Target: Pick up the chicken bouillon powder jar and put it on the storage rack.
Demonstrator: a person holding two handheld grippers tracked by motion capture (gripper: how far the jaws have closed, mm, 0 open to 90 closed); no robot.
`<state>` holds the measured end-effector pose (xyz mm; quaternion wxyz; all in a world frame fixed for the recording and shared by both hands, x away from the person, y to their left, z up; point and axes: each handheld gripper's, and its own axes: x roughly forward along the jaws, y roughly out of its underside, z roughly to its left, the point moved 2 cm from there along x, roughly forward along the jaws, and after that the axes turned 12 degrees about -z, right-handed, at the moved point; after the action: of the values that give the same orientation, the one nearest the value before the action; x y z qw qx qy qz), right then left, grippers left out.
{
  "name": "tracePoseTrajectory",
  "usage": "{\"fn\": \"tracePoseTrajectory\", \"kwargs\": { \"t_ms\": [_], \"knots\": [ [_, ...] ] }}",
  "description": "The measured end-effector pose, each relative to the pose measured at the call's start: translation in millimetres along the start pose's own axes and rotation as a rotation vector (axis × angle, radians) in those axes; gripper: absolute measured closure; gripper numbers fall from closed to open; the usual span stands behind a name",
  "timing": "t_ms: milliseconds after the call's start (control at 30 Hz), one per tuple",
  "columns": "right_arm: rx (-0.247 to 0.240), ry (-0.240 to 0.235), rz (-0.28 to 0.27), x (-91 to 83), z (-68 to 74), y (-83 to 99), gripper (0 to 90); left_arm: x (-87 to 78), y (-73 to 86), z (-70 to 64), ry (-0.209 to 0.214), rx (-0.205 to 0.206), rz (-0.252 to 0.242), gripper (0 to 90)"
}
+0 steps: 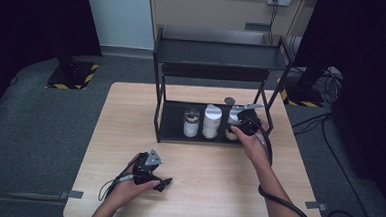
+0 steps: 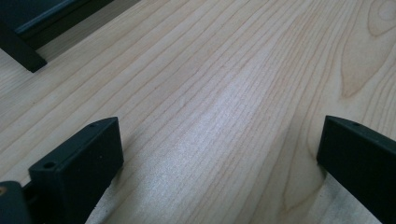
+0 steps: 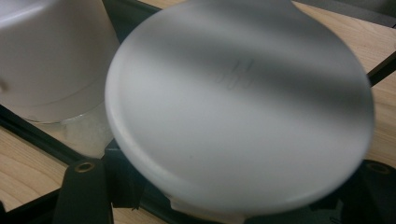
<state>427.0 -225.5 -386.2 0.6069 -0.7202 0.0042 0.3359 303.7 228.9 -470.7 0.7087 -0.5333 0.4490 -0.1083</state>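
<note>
Three jars stand in a row on the lower shelf of the black rack in the high view, and the right gripper sits at the rightmost jar. The left gripper rests low near the table's front edge. In the left gripper view its jaws stand wide apart over bare wood. In the right gripper view a blurred white lid lies between the jaws; whether they clamp it I cannot tell.

A white jar with a flat, round, pale lid stands upright on the black rack's lower shelf. It is the rightmost of three, just beside another white jar.
</note>
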Motion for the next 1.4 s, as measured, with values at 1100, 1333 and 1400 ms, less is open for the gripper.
{"fn": "tracePoseTrajectory", "kwargs": {
  "t_ms": [1100, 1333, 1400],
  "knots": [
    [0.008, -0.013, -0.007, 0.7, -1.6, 5.0, 19.8, 0.0, 0.0, 0.0, 0.000, 0.000, 0.000, 0.0],
    [0.003, -0.013, -0.015, 0.2, 0.8, 5.8, 15.4, 0.0, -0.1, 0.0, 0.000, 0.001, 0.000, 0.0],
    [0.006, -0.012, -0.014, -0.3, 0.8, 5.8, 13.7, 0.0, 0.0, 0.0, 0.000, 0.000, 0.000, 0.0]
  ]
}}
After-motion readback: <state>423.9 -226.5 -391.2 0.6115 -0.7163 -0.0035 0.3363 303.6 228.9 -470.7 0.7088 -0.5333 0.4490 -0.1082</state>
